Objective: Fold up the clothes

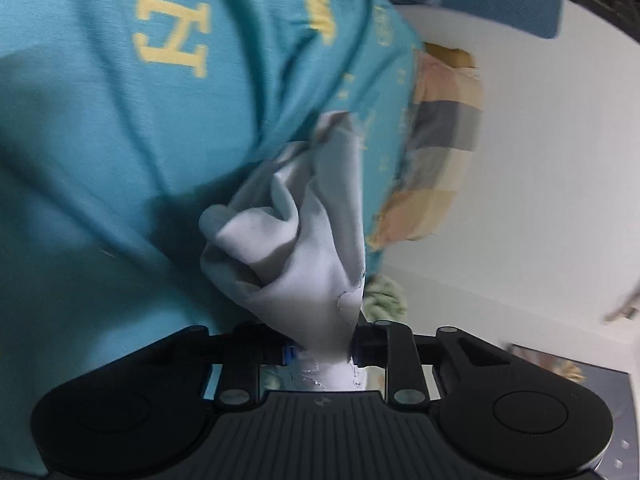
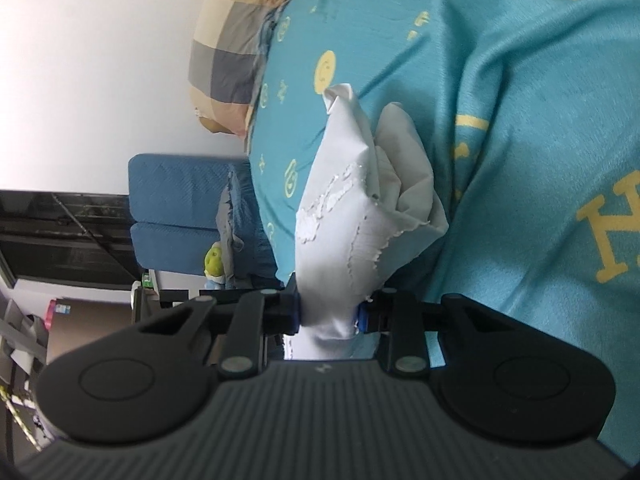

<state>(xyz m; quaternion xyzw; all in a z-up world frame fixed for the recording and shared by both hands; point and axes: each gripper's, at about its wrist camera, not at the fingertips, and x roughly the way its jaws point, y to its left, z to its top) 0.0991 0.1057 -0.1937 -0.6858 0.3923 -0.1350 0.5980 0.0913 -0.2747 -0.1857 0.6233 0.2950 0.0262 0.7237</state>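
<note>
A white garment [image 1: 296, 248] with a frayed hem hangs bunched above a teal bed sheet [image 1: 100, 140] printed with yellow letters. My left gripper [image 1: 322, 354] is shut on one gathered end of it. In the right wrist view the same white garment [image 2: 360, 208] droops in loose folds over the teal sheet [image 2: 540, 120], and my right gripper [image 2: 328, 318] is shut on another bunched part. The rest of the cloth is crumpled, so its shape is hidden.
A checked pillow [image 1: 444, 140] [image 2: 228, 60] lies at the bed's edge by a white wall [image 1: 560, 160]. A blue padded seat [image 2: 180, 208], a small green toy [image 2: 214, 260] and dark furniture [image 2: 60, 236] stand beyond the bed.
</note>
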